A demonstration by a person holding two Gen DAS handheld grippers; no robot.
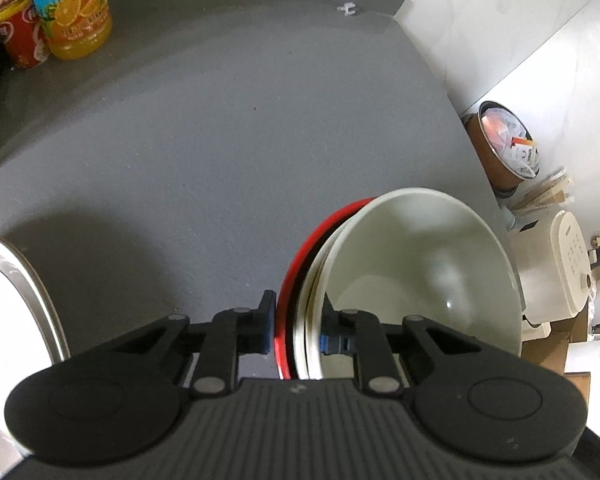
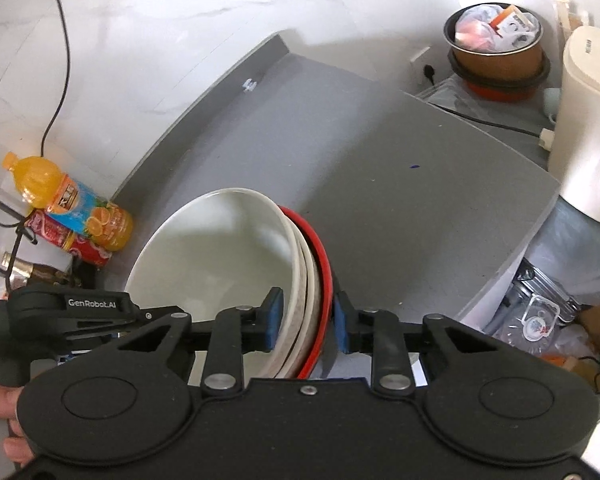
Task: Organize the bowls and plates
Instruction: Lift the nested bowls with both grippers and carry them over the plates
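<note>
1. The left gripper (image 1: pixel 296 330) pinches the rim of a stack of dishes: its two blue pads are pressed on the rim from both sides, with no gap visible.
2. The stack is a white bowl (image 1: pixel 420 272) on top, a second white dish nested under it, and a red plate (image 1: pixel 286 320) at the outer side.
3. In the left wrist view the red plate touches the left finger, and the inside wall of the white bowl touches the right finger. The bowl opens to the right of the fingers.
4. The right gripper (image 2: pixel 306 322) pinches the same stack at another part of the rim. Its left pad lies on the inside of the white bowl (image 2: pixel 216 248); its right pad is beside the red plate (image 2: pixel 320 276), and I cannot tell if it fully touches.
5. In the right wrist view the left gripper (image 2: pixel 80 312) is seen to the left of the fingers, at the far side of the bowl.
6. The stack is tilted over the grey counter (image 1: pixel 220 140), which spreads ahead of both pairs of fingers.
7. Far ahead and to the left of the left fingers stand an orange juice bottle (image 1: pixel 74 8) and a red can (image 1: pixel 16 24), touching each other.
8. Left of the left fingers, at the edge of the picture, is part of a white plate with a metallic rim (image 1: pixel 28 280).
9. Far ahead and to the right of the right fingers are a brown pot (image 2: pixel 496 44) full of packets and a white appliance (image 2: pixel 588 120).
</note>
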